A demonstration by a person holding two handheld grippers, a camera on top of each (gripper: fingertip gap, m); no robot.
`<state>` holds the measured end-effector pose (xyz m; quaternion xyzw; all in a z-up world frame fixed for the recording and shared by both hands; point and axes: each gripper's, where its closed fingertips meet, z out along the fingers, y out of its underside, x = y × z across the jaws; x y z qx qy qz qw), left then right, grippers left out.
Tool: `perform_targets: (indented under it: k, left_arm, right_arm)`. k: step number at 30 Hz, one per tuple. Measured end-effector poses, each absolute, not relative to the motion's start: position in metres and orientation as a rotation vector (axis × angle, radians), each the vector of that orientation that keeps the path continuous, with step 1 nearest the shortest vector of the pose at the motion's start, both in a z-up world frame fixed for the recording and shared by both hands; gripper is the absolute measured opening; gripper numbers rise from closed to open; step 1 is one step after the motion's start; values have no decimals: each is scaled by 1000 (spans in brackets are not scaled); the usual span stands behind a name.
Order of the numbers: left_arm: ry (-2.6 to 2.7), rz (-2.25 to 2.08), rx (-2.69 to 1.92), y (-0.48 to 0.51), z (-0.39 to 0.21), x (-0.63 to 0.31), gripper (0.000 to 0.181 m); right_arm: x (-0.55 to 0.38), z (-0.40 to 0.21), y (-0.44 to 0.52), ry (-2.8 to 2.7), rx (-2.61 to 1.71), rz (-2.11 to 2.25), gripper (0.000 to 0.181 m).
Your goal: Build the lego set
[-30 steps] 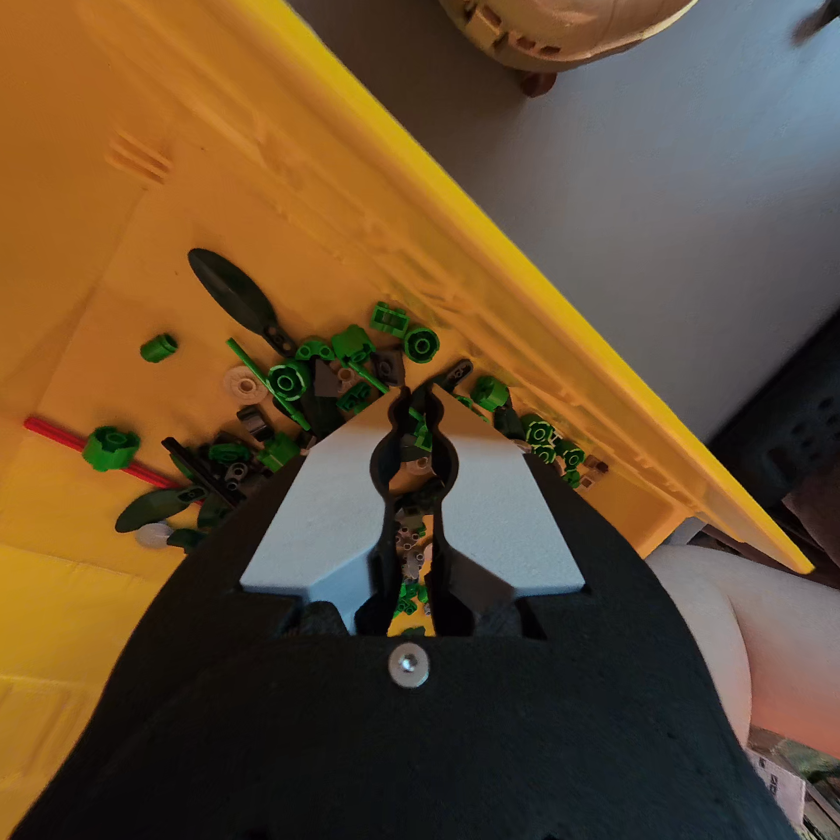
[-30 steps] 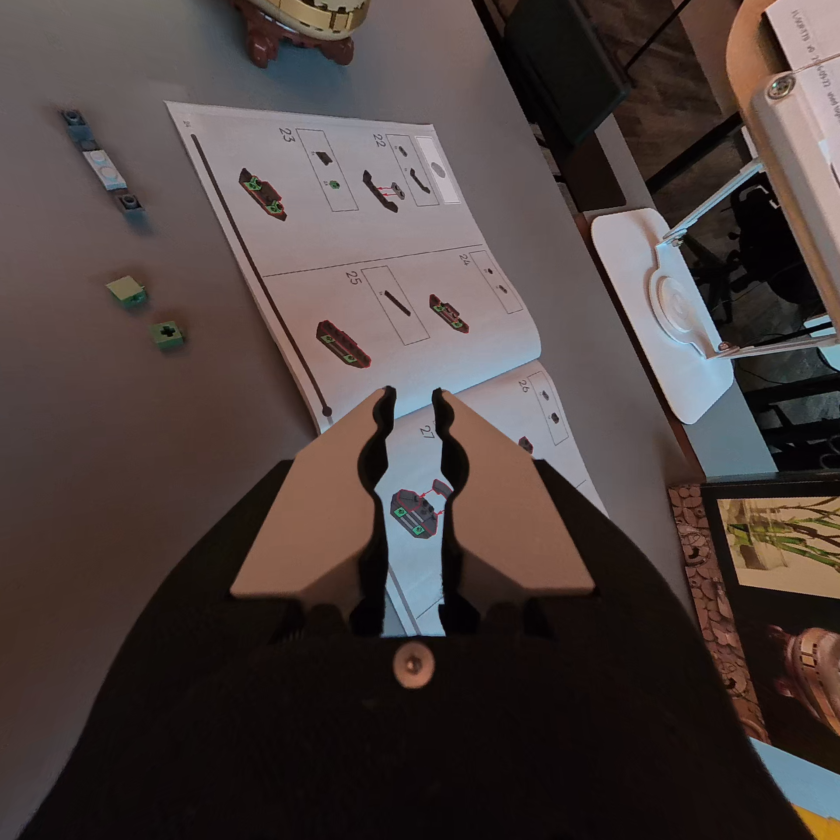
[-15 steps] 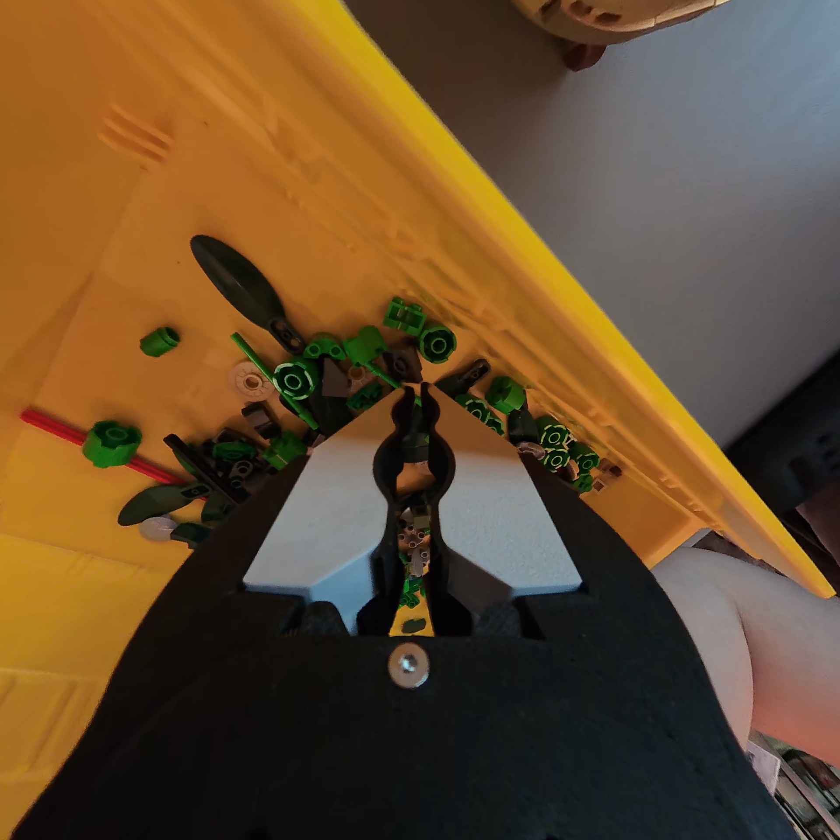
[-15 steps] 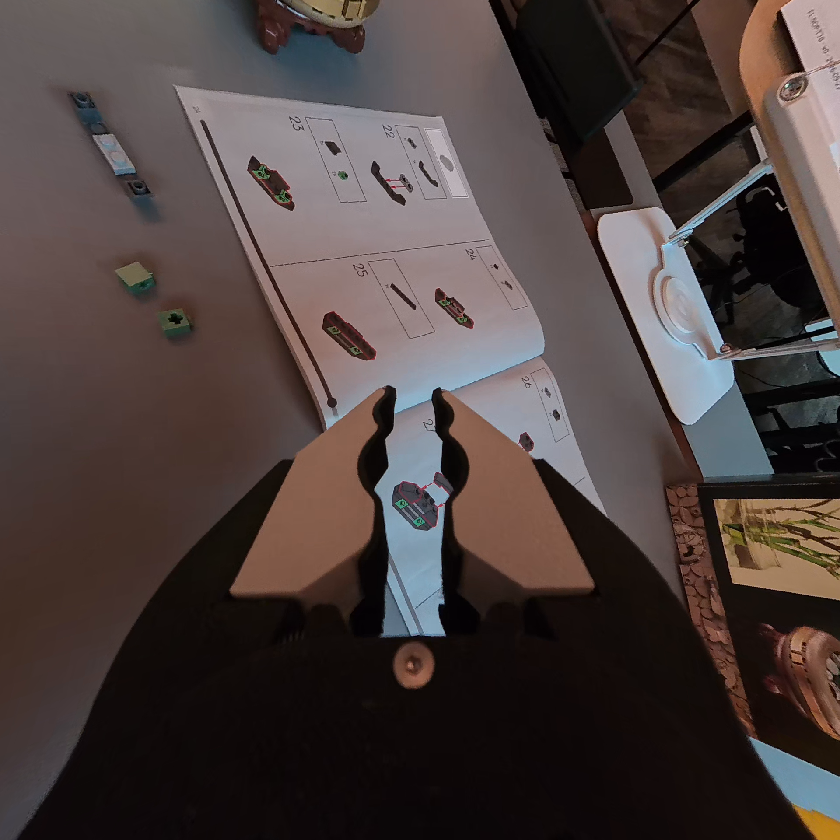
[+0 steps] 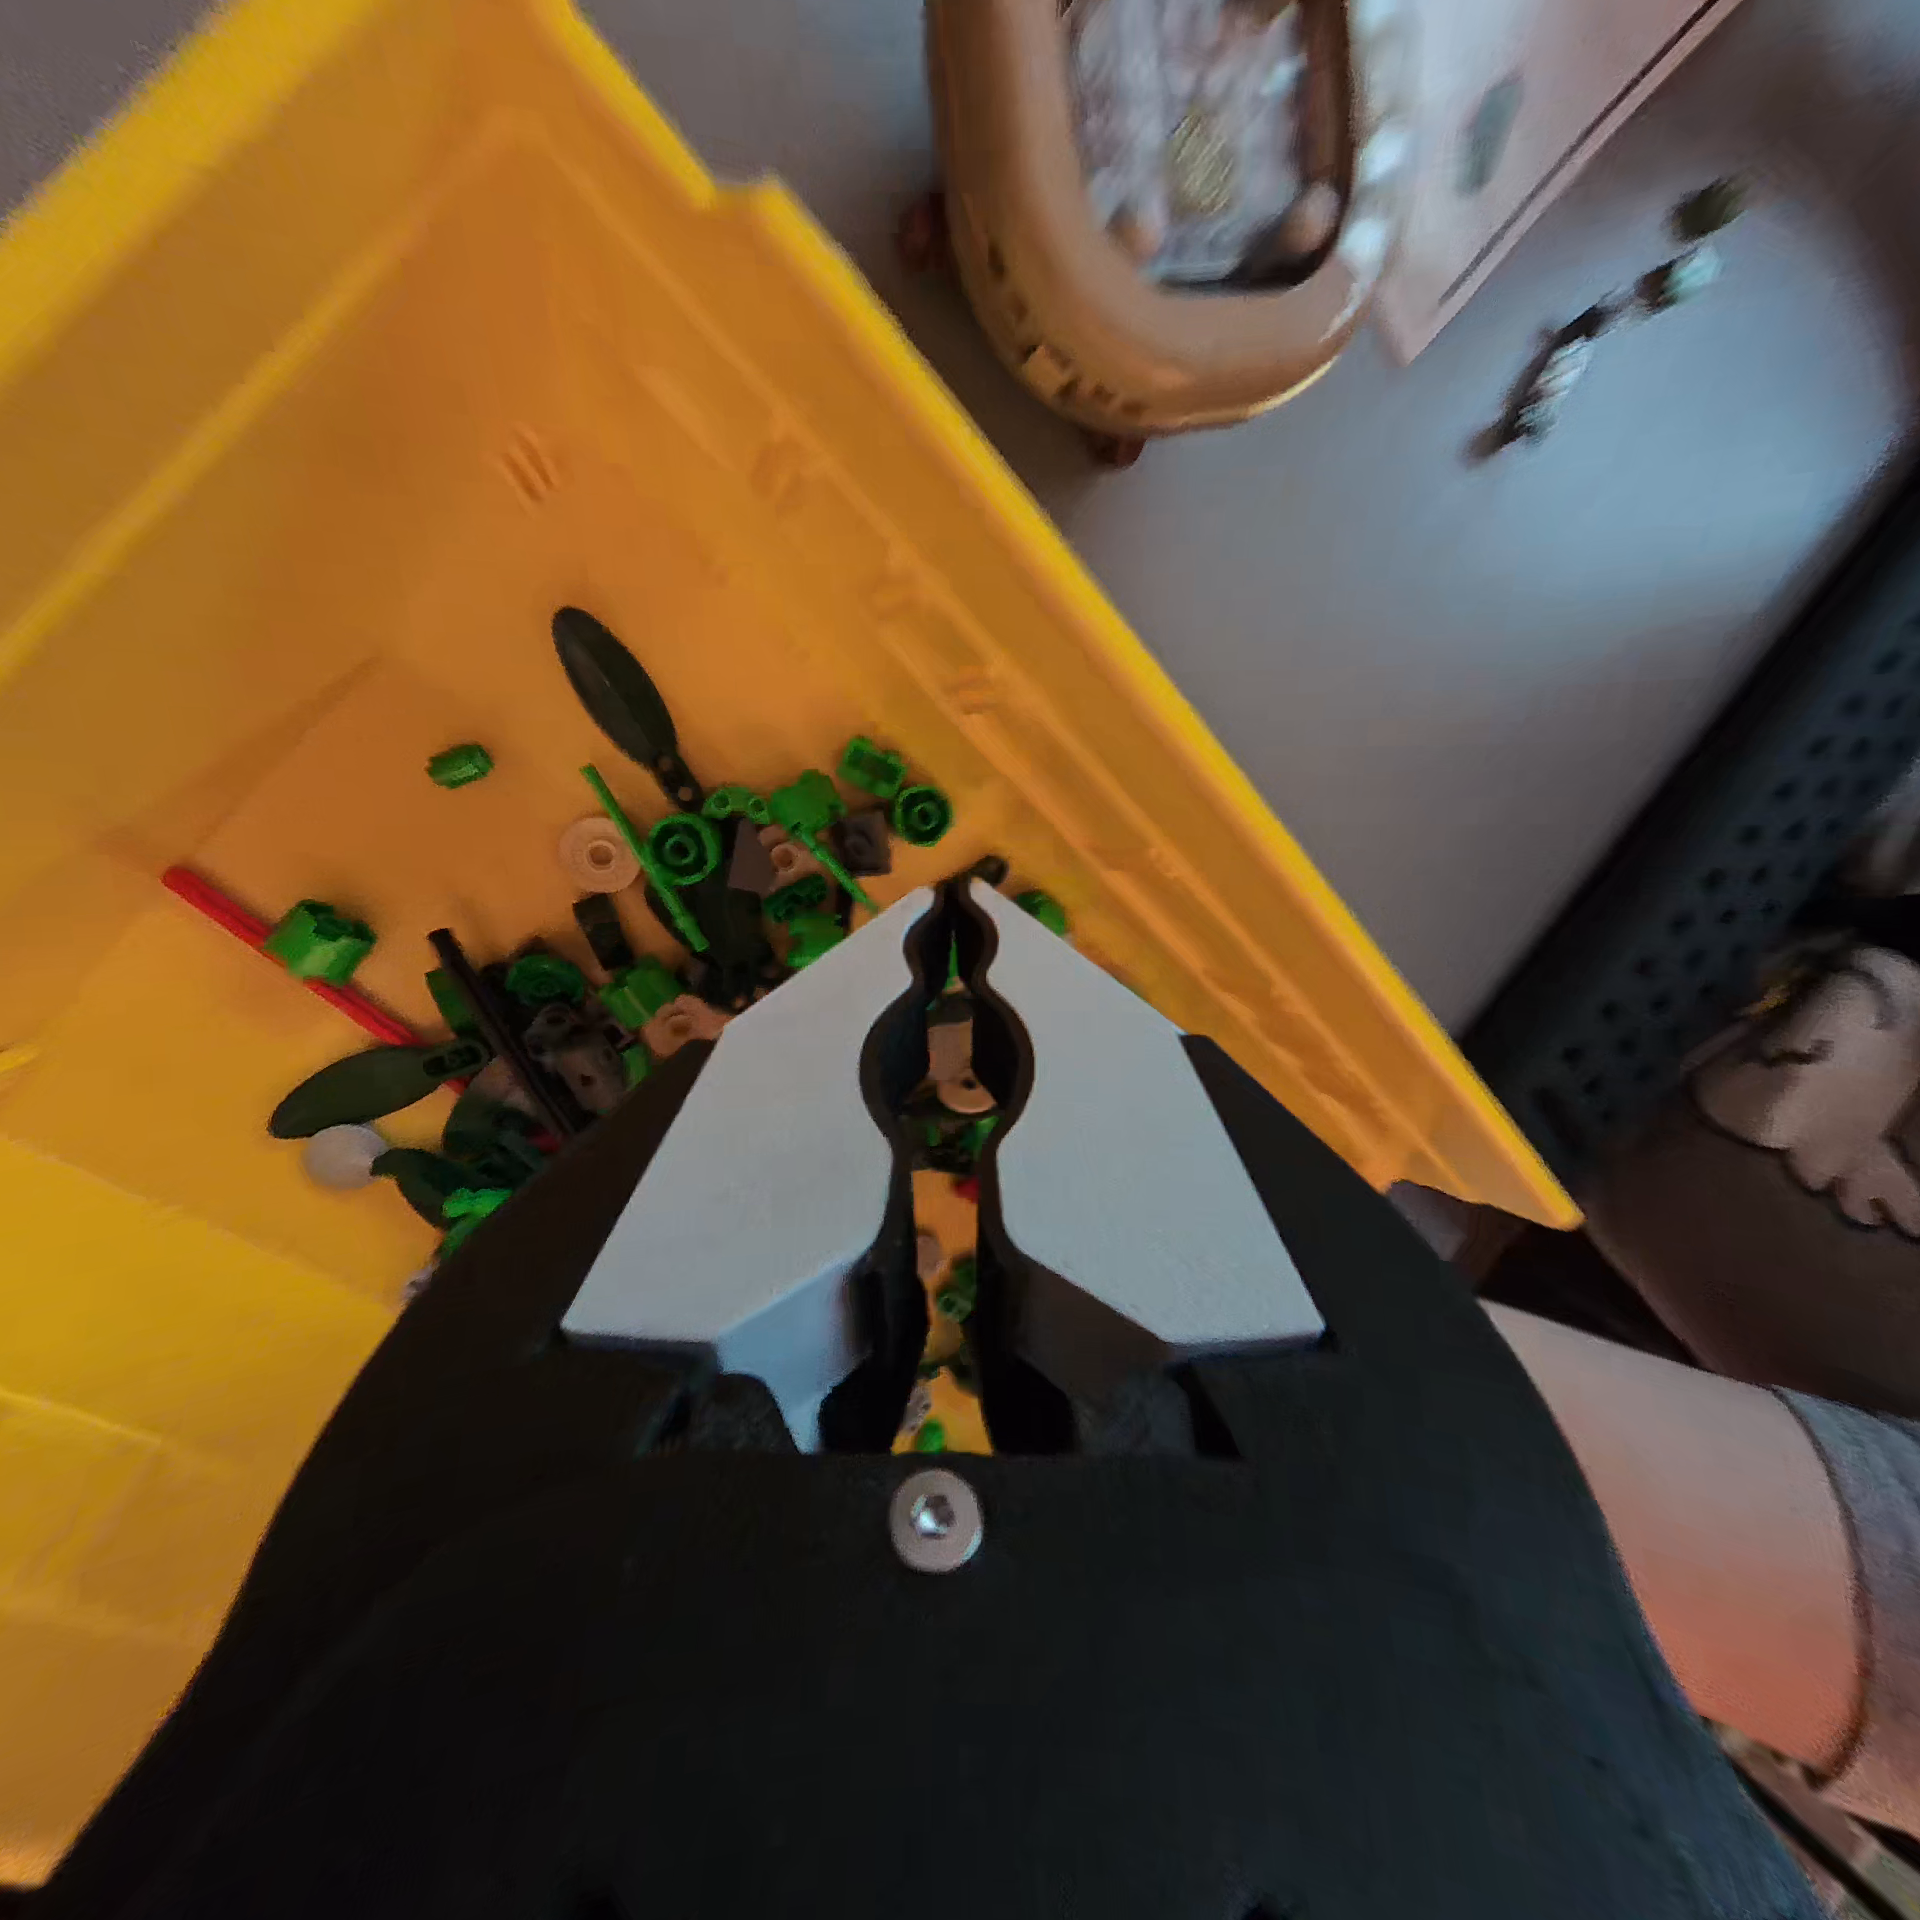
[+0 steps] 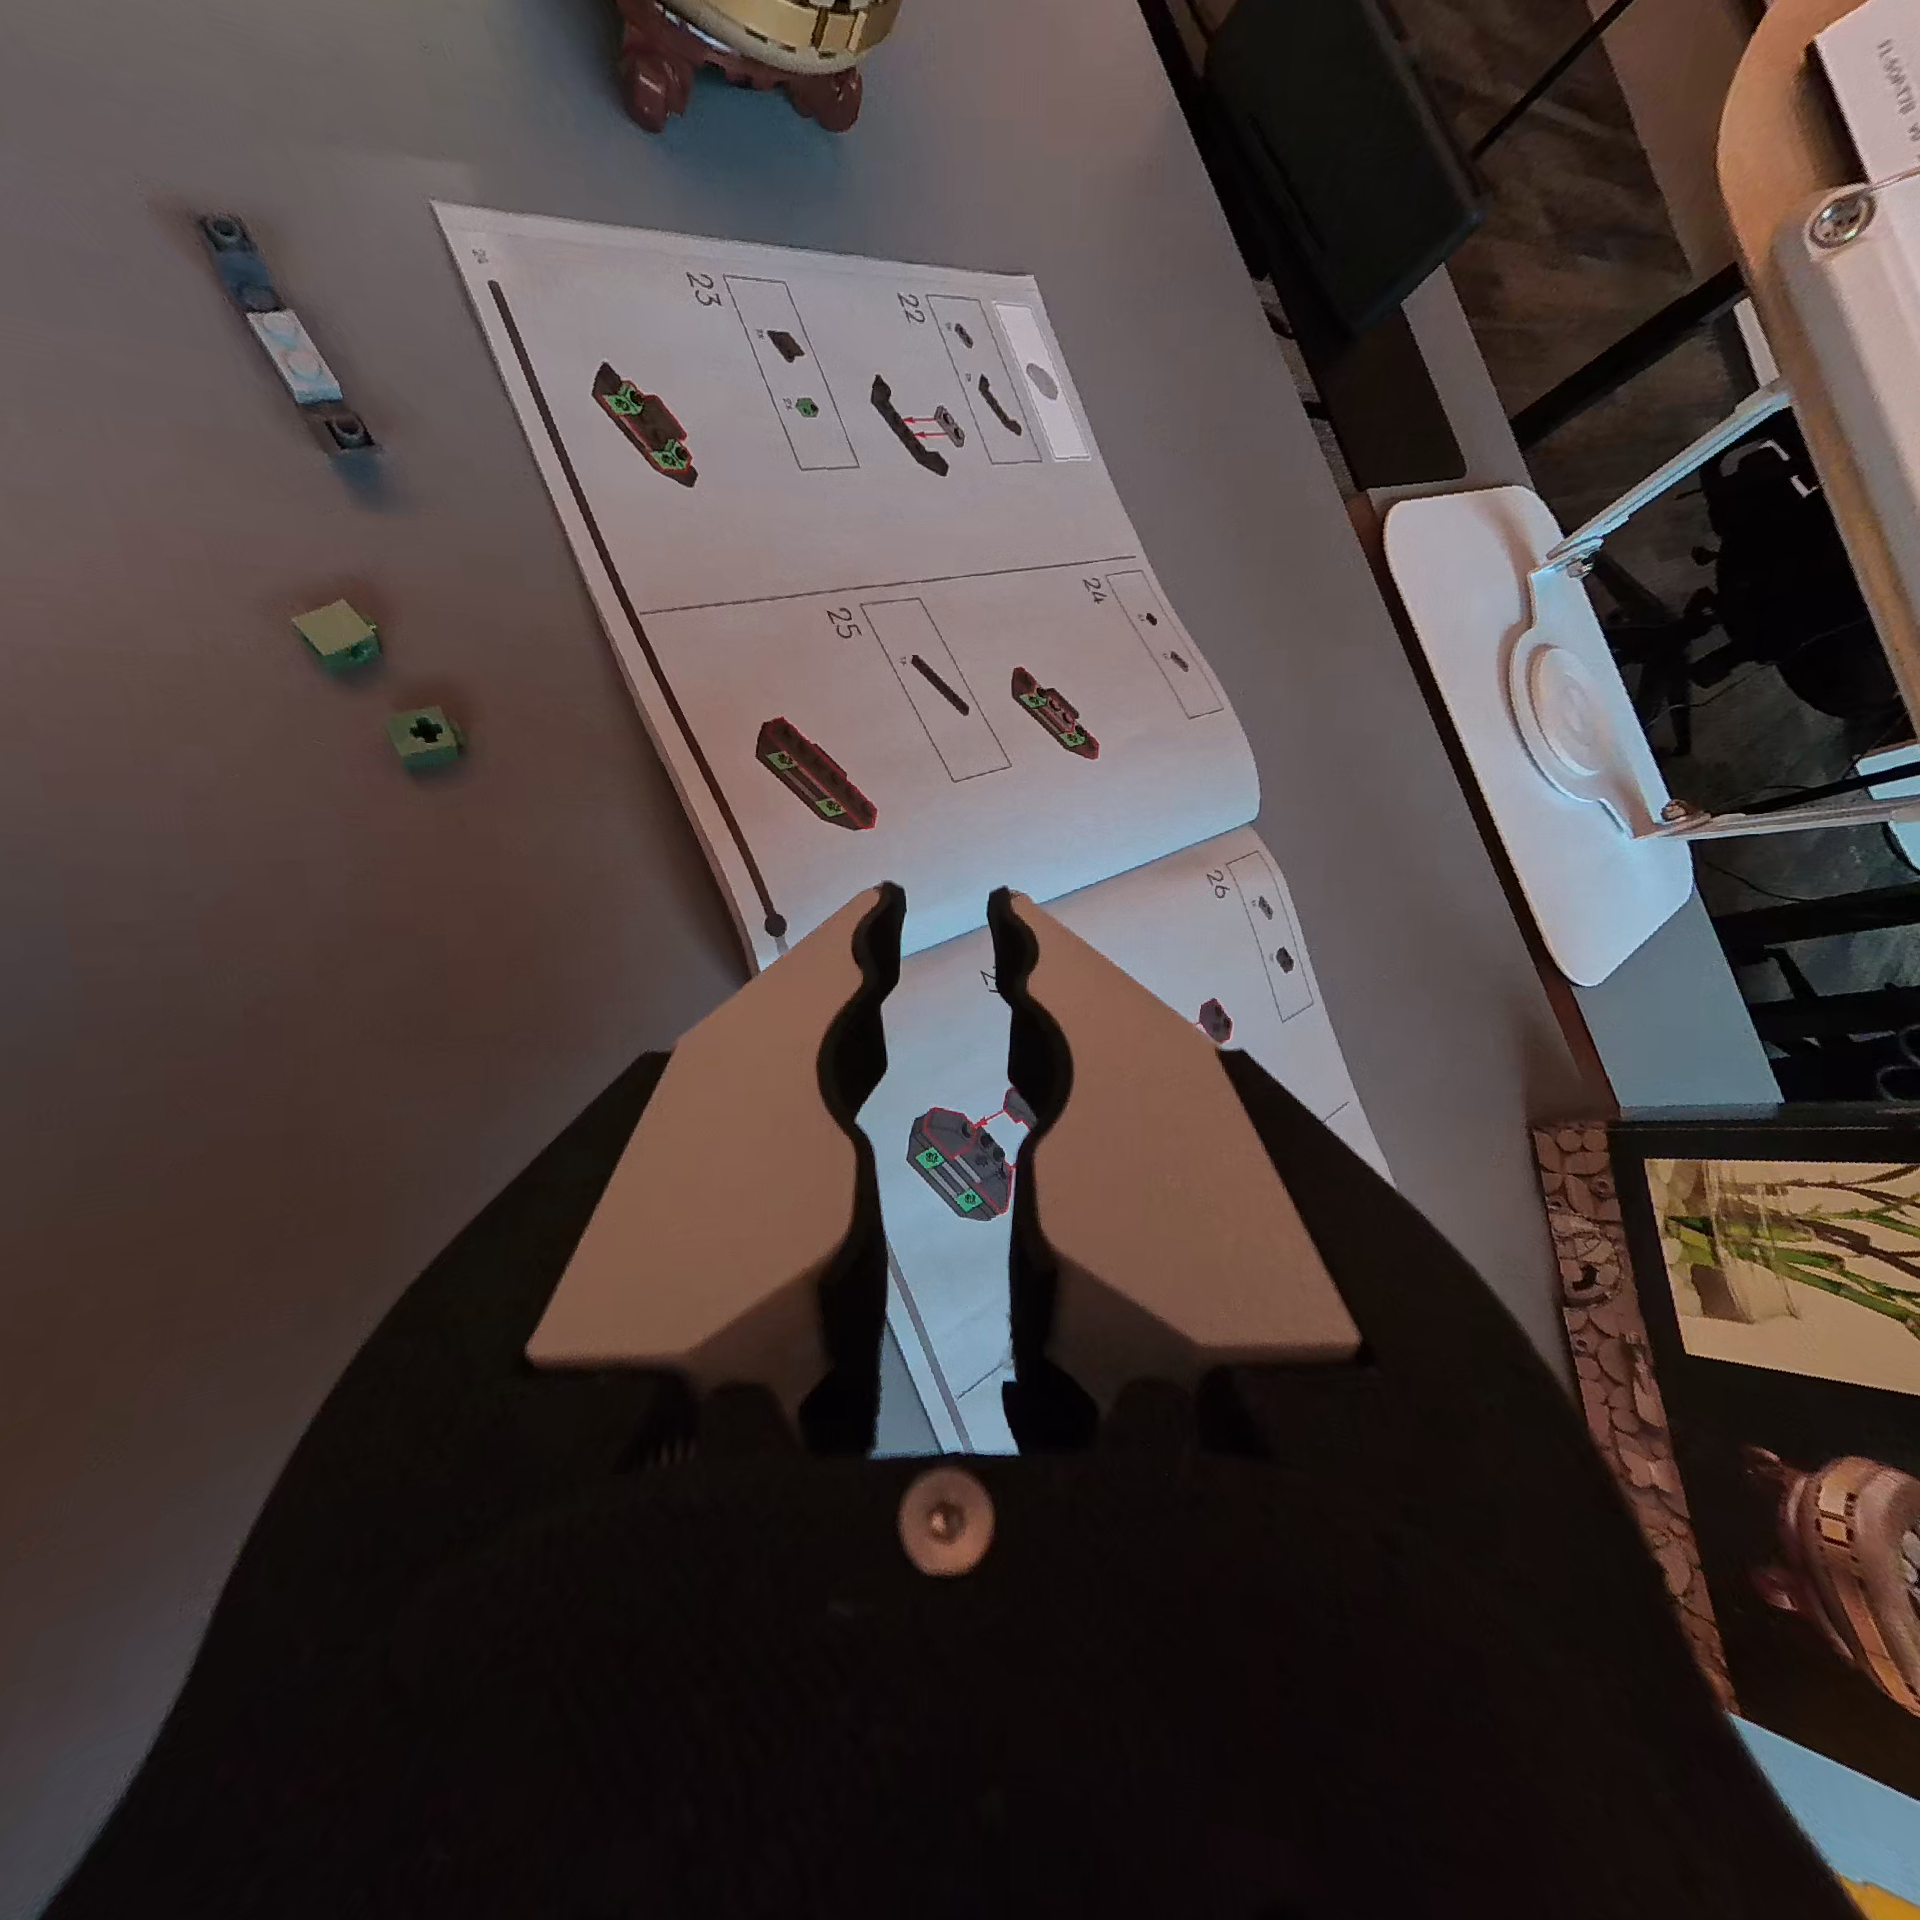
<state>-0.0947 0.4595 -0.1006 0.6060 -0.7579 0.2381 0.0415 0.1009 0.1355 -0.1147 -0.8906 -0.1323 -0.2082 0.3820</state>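
Left wrist view: left gripper hung over the yellow bin, fingertips pinched together on a small dark piece, blurred. Loose green and dark lego pieces lay heaped on the bin floor beside a red rod. Right wrist view: right gripper hovered above the open instruction booklet on the grey table, fingers narrowly apart, holding nothing. 2 green bricks sat left of the booklet.

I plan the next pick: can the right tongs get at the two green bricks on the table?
Probably yes: the right tongs are open, and the green bricks lie uncovered on bare table left of the booklet.
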Motion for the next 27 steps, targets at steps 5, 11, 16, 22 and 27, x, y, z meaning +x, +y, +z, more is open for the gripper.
perform_targets:
  k: [5, 11, 16, 22, 27]
  left_arm:
    - [-2346, 1086, 1706, 437, -54, -94, 0]
    - [-2467, 1177, 1592, 414, -28, -95, 0]
    - [-2515, 840, 1847, 449, -60, -105, 0]
    - [-2337, 751, 1880, 458, -94, -112, 0]
    - [-2374, 736, 1814, 457, -103, -101, 7]
  right_arm:
    - [96, -114, 140, -348, -2260, -520, 16]
    - [83, -112, 149, -399, -2238, -518, 15]
    - [82, -111, 147, -422, -2237, -535, 15]
    - [82, -114, 150, -403, -2233, -495, 15]
    - [87, -114, 150, -365, -2235, -484, 16]
